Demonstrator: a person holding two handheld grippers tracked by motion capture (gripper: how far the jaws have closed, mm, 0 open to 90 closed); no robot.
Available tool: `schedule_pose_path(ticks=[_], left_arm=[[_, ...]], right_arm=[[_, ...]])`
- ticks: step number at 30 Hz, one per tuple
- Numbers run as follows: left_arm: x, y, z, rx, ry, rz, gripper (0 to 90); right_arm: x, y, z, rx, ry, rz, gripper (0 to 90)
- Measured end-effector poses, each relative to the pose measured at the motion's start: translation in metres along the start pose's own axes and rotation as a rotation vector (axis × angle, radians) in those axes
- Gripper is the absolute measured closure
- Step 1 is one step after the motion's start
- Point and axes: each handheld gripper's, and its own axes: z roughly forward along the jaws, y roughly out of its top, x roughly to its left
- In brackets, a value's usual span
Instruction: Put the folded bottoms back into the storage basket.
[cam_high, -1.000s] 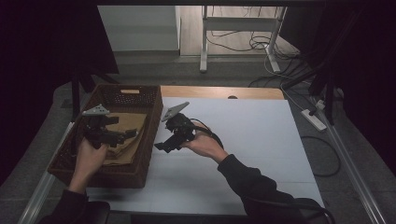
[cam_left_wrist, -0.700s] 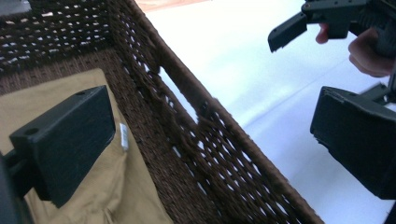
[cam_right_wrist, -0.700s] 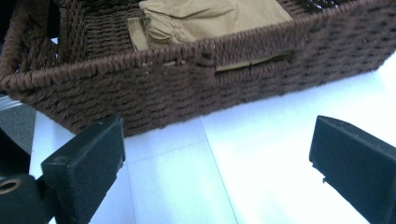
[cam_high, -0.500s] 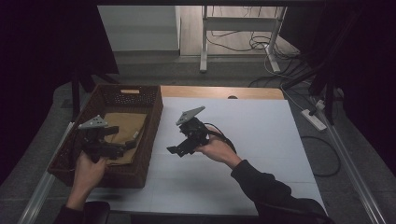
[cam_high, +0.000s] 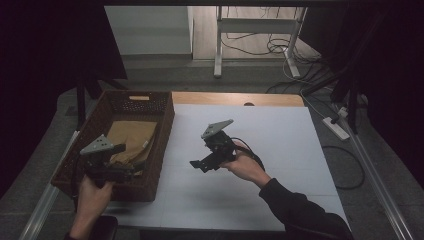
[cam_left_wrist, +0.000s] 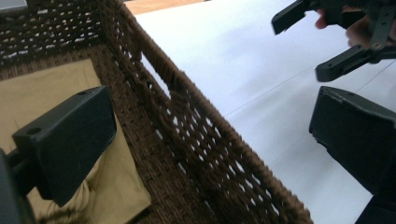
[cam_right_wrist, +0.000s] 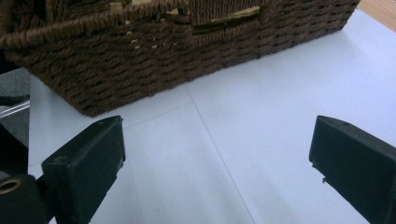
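A brown wicker basket (cam_high: 162, 125) stands on the left of the white table, with a tan cloth (cam_high: 131, 137) lying inside it. My left gripper (cam_high: 125, 170) hovers over the basket's near right corner. In the left gripper view it is open (cam_left_wrist: 210, 116) and straddles the basket wall (cam_left_wrist: 196, 135), one jaw above the cloth (cam_left_wrist: 56, 93) and the other above the table. My right gripper (cam_high: 200, 164) is held over the white sheet to the right of the basket. It points at the basket's side (cam_right_wrist: 140, 60), open and empty (cam_right_wrist: 222, 140). It also appears far off (cam_left_wrist: 336, 37).
The white sheet (cam_high: 280, 145) covers most of the table, with a strip of wood (cam_high: 235, 98) along the far edge. A power strip (cam_high: 336, 127) and cables lie on the floor to the right. A metal stand (cam_high: 218, 45) rises behind the table.
The right gripper has drawn away from the basket, to the right and nearer the person. The left gripper has pulled back toward the basket's near edge. Both stay open.
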Motion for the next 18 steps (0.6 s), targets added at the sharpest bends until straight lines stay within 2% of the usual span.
schedule_pose_path(ticks=[11, 18], left_arm=[[-0.012, -0.023, -0.005, 0.037, 0.063, 0.006, 0.4], [-0.010, -0.033, -0.012, 0.007, 0.054, -0.022, 0.0]], right_arm=[[0.003, -0.015, -0.018, -0.008, -0.015, 0.011, 3.5], [0.004, -0.025, -0.027, -0.007, -0.028, 0.018, 3.6]])
